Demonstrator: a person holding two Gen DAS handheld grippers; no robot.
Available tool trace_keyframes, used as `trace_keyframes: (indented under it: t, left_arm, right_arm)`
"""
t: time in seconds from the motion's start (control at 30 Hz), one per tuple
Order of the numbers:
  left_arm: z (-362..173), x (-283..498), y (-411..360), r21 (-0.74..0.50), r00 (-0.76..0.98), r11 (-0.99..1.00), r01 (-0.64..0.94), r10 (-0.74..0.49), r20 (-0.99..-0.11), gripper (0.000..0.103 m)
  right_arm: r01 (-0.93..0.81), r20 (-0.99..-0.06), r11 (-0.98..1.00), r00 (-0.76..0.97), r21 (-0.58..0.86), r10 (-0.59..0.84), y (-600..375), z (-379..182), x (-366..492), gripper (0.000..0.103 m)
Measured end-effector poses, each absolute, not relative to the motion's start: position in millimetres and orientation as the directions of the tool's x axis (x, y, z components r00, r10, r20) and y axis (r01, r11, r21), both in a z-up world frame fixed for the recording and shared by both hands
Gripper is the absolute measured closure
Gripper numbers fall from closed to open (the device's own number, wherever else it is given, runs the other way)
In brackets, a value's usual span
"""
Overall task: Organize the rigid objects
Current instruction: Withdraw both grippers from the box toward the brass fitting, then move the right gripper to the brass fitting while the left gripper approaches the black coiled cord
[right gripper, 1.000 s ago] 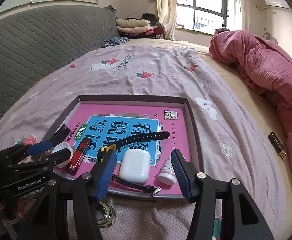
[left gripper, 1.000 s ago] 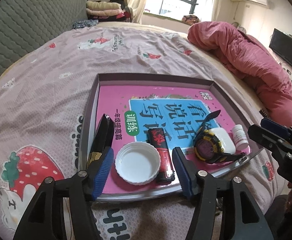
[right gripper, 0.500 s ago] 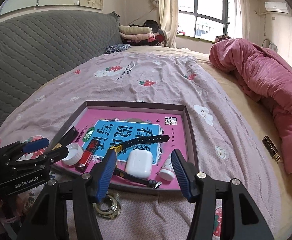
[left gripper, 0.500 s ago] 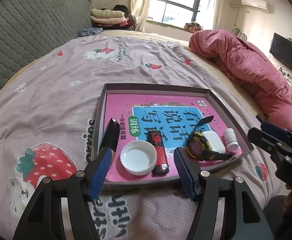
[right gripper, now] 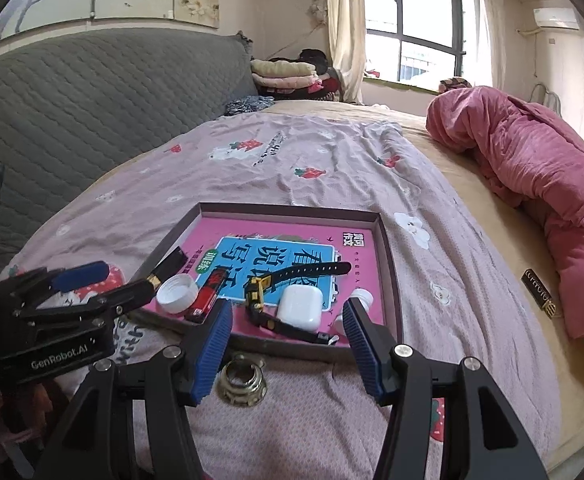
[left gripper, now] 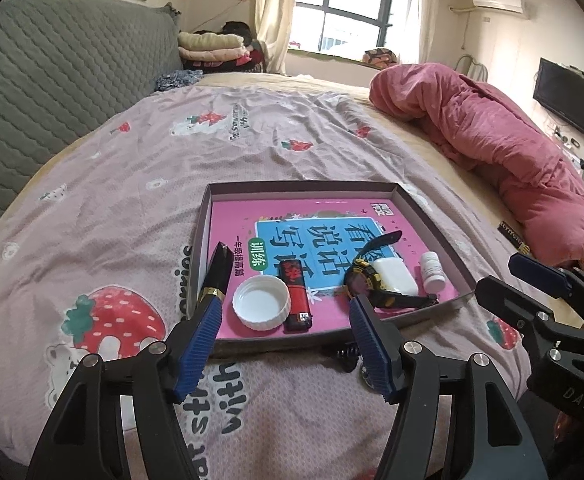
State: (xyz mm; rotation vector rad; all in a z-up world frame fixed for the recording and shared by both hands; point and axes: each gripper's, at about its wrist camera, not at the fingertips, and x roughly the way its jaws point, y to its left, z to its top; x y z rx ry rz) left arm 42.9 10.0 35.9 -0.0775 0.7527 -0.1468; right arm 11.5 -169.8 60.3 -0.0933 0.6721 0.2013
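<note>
Rigid objects lie gathered in a shallow tray (left gripper: 432, 216) on the bed (left gripper: 131, 184), along its near edge. Left wrist view: the left tongs (left gripper: 285, 344) have just been opening and hang spread and empty just short of the tray. Inside, from left, lie a black clip (left gripper: 217, 272), a white cap (left gripper: 260, 303), a red lighter (left gripper: 296, 295), a yellow-and-black watch (left gripper: 366, 280), a white earbud case (left gripper: 396, 276) and a small white bottle (left gripper: 432, 272), all resting on a pink book (left gripper: 292, 216).

Right wrist view: the right tongs (right gripper: 287, 344) also stand open, holding nothing. A metal ring (right gripper: 241, 384) lies on the bedsheet outside the tray, just below its near wall. I judge it the one piece left; on soft bedding it could tip or slide when pinched, and a low approach could catch the tray wall and jolt the upright bottle.
</note>
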Motion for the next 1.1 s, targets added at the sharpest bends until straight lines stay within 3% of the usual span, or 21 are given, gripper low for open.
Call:
trace_keyframes:
  t: [0.33,1.1]
  left_arm:
    - [42,24,10,-0.111,0.709,0.989,0.099,-0.149,-0.689,0.034]
    - [12,19,-1,-0.132,0.635,0.981,0.142,-0.193,-0.748,0.034]
  right_arm:
    - [-0.219,-0.614,0.976,0.771,0.000,0.173,-179,67,-6,0.045]
    - [-0.285,-0.705,0.958,0.676,0.016,0.213,-164,19,-16,0.043]
